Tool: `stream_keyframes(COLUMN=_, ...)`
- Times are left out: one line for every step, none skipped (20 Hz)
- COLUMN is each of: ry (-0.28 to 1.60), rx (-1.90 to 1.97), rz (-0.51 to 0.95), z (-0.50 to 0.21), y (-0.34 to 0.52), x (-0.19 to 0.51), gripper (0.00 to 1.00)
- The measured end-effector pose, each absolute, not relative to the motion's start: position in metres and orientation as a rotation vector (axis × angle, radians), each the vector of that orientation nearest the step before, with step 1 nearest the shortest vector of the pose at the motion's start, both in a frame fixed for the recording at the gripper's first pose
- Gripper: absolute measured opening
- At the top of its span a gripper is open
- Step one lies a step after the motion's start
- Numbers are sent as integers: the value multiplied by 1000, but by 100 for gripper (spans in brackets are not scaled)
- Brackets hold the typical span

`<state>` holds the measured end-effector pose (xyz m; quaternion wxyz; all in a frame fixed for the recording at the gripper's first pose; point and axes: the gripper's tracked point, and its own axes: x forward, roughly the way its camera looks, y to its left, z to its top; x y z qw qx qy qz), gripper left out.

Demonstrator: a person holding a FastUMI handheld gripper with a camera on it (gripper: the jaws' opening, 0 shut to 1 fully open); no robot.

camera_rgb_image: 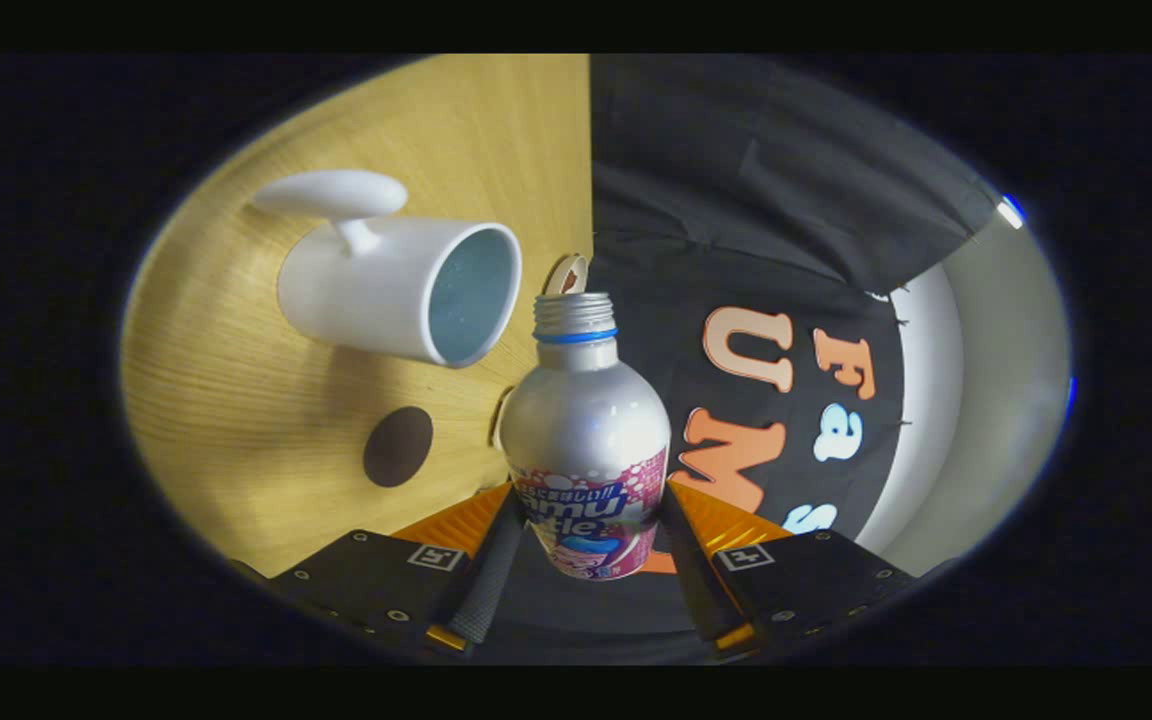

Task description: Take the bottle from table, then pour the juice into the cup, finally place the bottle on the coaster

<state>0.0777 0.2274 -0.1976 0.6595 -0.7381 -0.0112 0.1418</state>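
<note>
bottle point(586, 440) base hidden between gripper point(586, 535) fingers point(489, 570); contact of pads w/ label sides partly hidden, both seem to press. liquid level inside bottle not visible thru open neck. cup point(398, 285) inside shaded, contents can't tell. small round thing point(566, 273) just beyond bottle mouth at table point(236, 420) edge, mostly hidden, too small to id. another sliver at table edge behind bottle shoulder, unclear. dark coaster point(398, 446) fully seen, surface detail blurred.
</note>
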Motion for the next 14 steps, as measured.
stream_keyframes(ry=-4, rx=-1611, rz=325, z=-197, y=228, x=78, gripper=77)
stream_keyframes(ry=11, rx=-1552, rz=326, z=-195, y=229, x=79, gripper=76)
stream_keyframes(ry=25, rx=-1490, rz=321, z=-191, y=229, x=81, gripper=76)
stream_keyframes(ry=40, rx=-1424, rz=317, z=-188, y=227, x=83, gripper=77)
stream_keyframes(ry=49, rx=-1357, rz=307, z=-183, y=226, x=86, gripper=77)
stream_keyframes(ry=61, rx=-1290, rz=299, z=-178, y=223, x=90, gripper=77)
stream_keyframes(ry=68, rx=-1225, rz=287, z=-174, y=222, x=93, gripper=77)
stream_keyframes(ry=80, rx=-1163, rz=279, z=-171, y=220, x=98, gripper=77)
stream_keyframes(ry=84, rx=-1100, rz=267, z=-168, y=219, x=102, gripper=77)
stream_keyframes(ry=94, rx=-1034, rz=255, z=-165, y=214, x=107, gripper=76)
stream_keyframes(ry=108, rx=-961, rz=259, z=-164, y=213, x=111, gripper=76)
stream_keyframes(ry=129, rx=-886, rz=269, z=-167, y=212, x=116, gripper=77)
stream_keyframes(ry=172, rx=-815, rz=280, z=-176, y=211, x=120, gripper=77)
stream_keyframes(ry=198, rx=-748, rz=286, z=-181, y=209, x=122, gripper=77)
